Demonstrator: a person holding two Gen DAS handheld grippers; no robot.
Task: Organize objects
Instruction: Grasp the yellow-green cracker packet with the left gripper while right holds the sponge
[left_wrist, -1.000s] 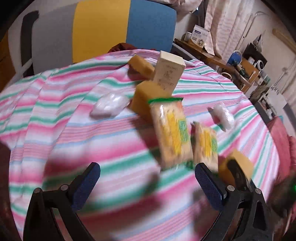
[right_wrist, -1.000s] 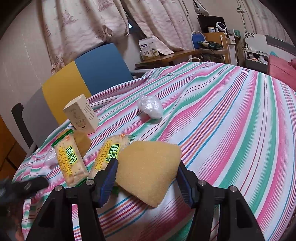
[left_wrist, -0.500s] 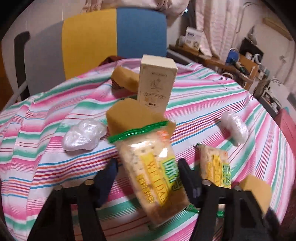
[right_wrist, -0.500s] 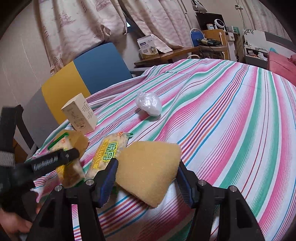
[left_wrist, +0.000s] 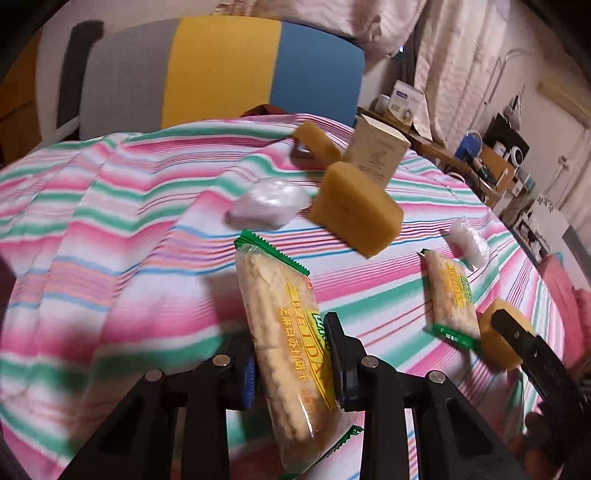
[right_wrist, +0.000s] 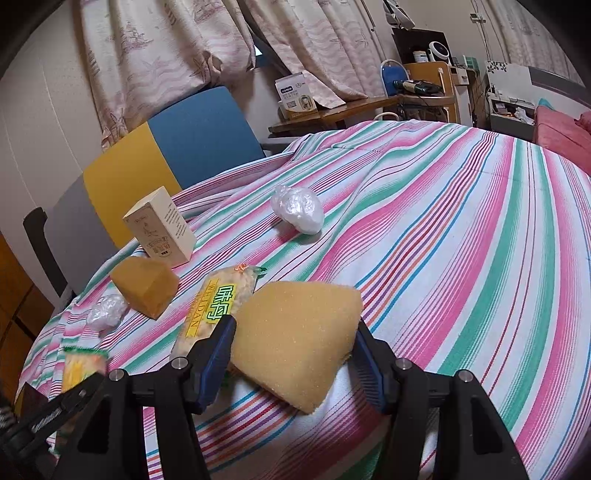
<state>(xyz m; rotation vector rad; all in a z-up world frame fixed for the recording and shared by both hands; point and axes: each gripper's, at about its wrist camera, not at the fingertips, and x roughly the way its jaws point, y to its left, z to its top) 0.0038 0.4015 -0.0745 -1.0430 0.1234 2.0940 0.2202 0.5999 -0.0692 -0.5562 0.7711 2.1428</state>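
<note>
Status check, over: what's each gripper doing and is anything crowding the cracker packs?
Left gripper just closed on a cracker pack. Right gripper clamps a sponge. Second cracker pack touches that sponge.

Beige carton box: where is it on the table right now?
The beige carton box stands upright near the table's far edge, in front of the yellow-and-blue chair, just behind a yellow sponge; left of centre in the right wrist view.
</note>
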